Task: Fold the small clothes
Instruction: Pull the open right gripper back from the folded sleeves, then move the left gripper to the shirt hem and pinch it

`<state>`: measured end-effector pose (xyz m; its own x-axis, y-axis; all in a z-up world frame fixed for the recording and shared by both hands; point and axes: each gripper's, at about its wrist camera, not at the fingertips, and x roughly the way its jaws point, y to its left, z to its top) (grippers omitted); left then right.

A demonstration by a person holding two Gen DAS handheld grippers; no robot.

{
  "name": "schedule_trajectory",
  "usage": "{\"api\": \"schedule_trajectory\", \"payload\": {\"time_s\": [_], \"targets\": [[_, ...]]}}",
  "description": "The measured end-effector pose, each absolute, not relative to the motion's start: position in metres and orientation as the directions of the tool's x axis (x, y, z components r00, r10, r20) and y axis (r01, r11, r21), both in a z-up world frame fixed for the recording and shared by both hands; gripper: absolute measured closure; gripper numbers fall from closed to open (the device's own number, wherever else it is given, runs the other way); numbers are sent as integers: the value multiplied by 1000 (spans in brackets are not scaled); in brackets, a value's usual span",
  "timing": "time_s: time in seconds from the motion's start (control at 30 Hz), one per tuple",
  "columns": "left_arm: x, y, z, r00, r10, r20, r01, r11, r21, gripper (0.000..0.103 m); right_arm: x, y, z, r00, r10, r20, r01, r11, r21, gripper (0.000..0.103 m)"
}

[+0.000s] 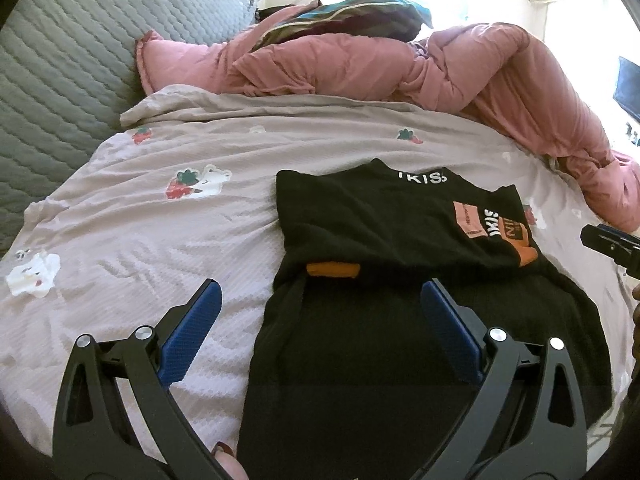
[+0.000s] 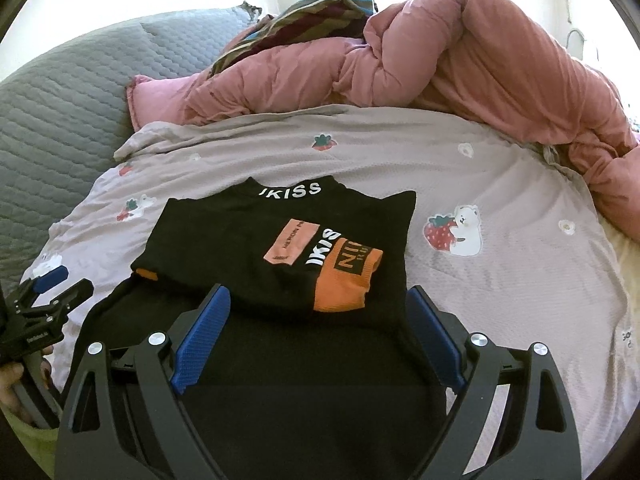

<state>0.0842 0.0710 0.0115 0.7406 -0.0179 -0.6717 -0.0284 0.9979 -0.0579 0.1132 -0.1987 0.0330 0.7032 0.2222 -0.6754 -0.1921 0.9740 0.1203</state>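
A black top [image 1: 380,232] [image 2: 248,240] with white lettering and orange and pink patches lies partly folded on the bed, its upper part doubled over the lower part. My left gripper [image 1: 322,292] hovers open over the garment's near left edge, nothing between its blue pads [image 1: 196,328]. My right gripper [image 2: 318,300] stands open above the garment's near part, just below the orange patch [image 2: 344,284], holding nothing. The left gripper also shows at the left edge of the right wrist view [image 2: 52,292], and the right gripper's tip at the right edge of the left wrist view [image 1: 612,244].
A lilac sheet [image 1: 160,240] [image 2: 500,184] with strawberry and bear prints covers the bed. A bunched pink duvet [image 1: 460,72] [image 2: 460,52] lies along the far side, a striped cloth [image 1: 340,16] on it. A grey quilted cover [image 1: 60,60] lies at the left.
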Motion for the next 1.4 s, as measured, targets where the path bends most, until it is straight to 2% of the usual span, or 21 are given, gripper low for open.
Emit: {"api": "schedule_trajectory", "payload": {"time_s": [0.9, 1.4], "targets": [[36, 98, 21, 713, 57, -699, -136, 989, -59, 10, 69, -226, 41, 716, 253, -651, -222, 966, 131, 14], [5, 126, 9, 676, 54, -735, -197, 974, -109, 10, 45, -242, 39, 717, 265, -645, -224, 964, 146, 14]]}}
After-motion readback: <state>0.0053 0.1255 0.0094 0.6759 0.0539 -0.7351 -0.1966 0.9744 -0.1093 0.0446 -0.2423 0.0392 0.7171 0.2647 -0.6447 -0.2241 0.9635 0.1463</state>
